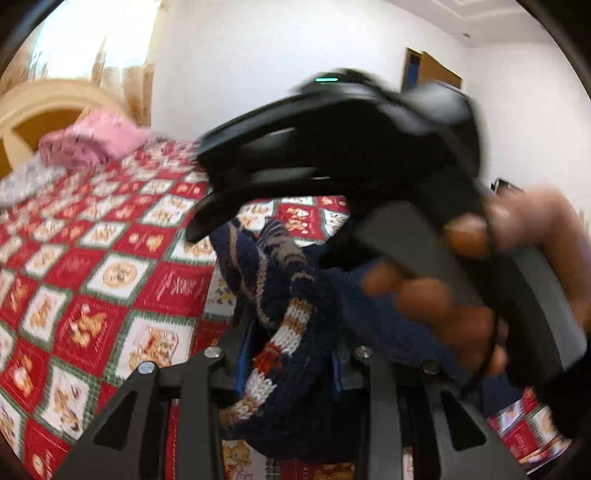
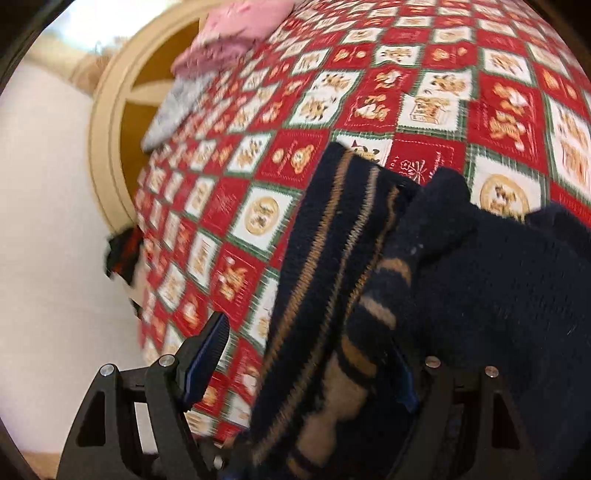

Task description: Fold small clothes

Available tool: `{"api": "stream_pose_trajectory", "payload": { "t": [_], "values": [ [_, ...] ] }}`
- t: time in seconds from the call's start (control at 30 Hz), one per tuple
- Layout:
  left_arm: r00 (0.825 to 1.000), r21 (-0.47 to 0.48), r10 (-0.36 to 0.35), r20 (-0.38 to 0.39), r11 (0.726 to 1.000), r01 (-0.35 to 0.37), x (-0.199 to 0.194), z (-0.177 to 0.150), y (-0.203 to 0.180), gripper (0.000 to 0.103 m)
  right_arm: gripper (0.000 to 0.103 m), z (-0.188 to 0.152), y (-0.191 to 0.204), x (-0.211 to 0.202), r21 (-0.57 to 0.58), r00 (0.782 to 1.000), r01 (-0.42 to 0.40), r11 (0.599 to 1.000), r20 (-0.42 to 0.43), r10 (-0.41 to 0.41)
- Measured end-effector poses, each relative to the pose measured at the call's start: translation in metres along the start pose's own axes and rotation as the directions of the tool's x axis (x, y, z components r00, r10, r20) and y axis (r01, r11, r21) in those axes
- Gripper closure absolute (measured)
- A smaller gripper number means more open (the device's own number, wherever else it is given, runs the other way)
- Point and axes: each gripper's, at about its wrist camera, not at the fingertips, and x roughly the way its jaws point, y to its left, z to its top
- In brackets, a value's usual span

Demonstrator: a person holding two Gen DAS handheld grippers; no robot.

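A navy knitted sweater (image 1: 288, 295) with tan, white and red stripes hangs bunched in the left wrist view. My left gripper (image 1: 288, 354) is shut on it, the cloth squeezed between both blue pads. A hand (image 1: 480, 258) holds the black body of the right gripper just above and to the right of the sweater, blurred. In the right wrist view the sweater (image 2: 461, 295) lies on the bed and drapes over the right finger. My right gripper (image 2: 306, 362) stands wide open, its left pad (image 2: 207, 354) clear of the cloth.
A red and white checked bedspread (image 1: 92, 277) (image 2: 406, 92) covers the bed. Pink cloth (image 1: 96, 144) (image 2: 236, 26) and grey cloth (image 1: 22, 181) (image 2: 177, 103) lie by the cream headboard (image 2: 107, 129). A dark item (image 2: 122, 254) sits at the bed's edge.
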Motion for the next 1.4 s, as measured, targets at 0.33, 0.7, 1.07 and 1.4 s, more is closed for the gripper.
{"api": "stream_pose_trajectory", "payload": {
  "t": [0.33, 0.7, 1.07, 1.4],
  "values": [
    [0.999, 0.020, -0.031, -0.016, 0.999, 0.032, 0.002, -0.004, -0.002, 0.070, 0.077, -0.026, -0.037, -0.009, -0.012, 0.994, 0.007, 1.000, 0.105, -0.006],
    [0.992, 0.120, -0.123, -0.004, 0.985, 0.122, -0.013, 0.000, -0.052, 0.071, 0.081, -0.071, -0.066, -0.086, -0.001, 0.954, -0.032, 0.999, 0.297, 0.031],
    [0.956, 0.254, -0.291, -0.045, 0.922, 0.293, -0.010, 0.002, -0.139, 0.071, 0.084, -0.136, -0.143, -0.185, 0.075, 0.903, 0.030, 0.997, 0.425, -0.059],
    [0.907, 0.342, -0.413, -0.075, 0.844, 0.413, -0.005, -0.009, -0.229, 0.071, 0.084, -0.196, -0.201, -0.241, 0.084, 0.842, 0.269, 0.959, 0.463, -0.277]
  ]
}}
